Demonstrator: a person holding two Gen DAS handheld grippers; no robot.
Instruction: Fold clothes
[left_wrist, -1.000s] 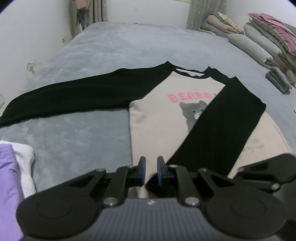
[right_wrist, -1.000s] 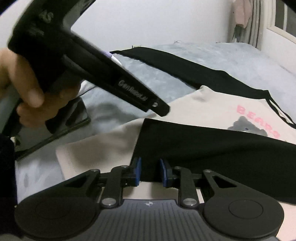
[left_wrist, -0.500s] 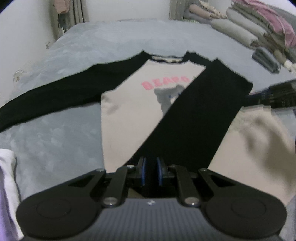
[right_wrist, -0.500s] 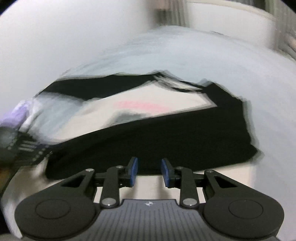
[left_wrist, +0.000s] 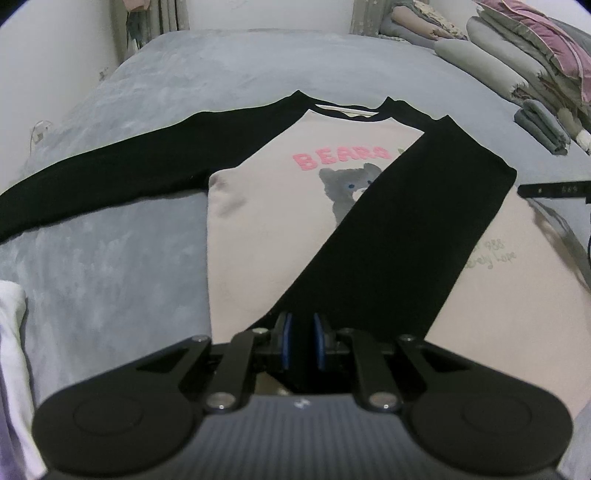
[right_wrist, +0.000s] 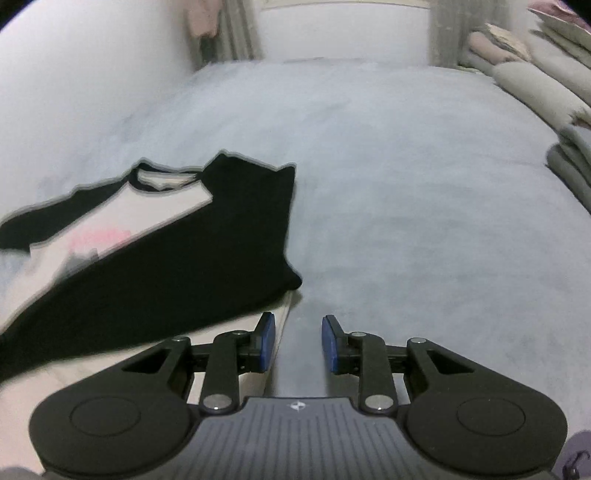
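Observation:
A cream shirt (left_wrist: 266, 221) with a pink "BEARS" print and black sleeves lies face up on the grey bed cover (left_wrist: 221, 62). Its right sleeve (left_wrist: 388, 240) is folded diagonally across the chest. The cuff end runs into my left gripper (left_wrist: 301, 341), which is shut on it. The other sleeve (left_wrist: 129, 173) stretches out flat to the left. In the right wrist view my right gripper (right_wrist: 298, 343) is open over the bare cover, just off the shirt's (right_wrist: 166, 280) right edge, with nothing between its blue pads (right_wrist: 266, 341).
Stacked folded quilts and pillows (left_wrist: 535, 62) line the bed's right side, with a small folded grey item (left_wrist: 543, 125) in front. White and purple cloth (left_wrist: 11, 350) lies at the left edge. A wall and curtain stand behind the bed.
My right gripper has swung away from the folded sleeve to the right, off the shirt's edge, and rolled level. My left gripper has stayed shut on the cuff, nearly still.

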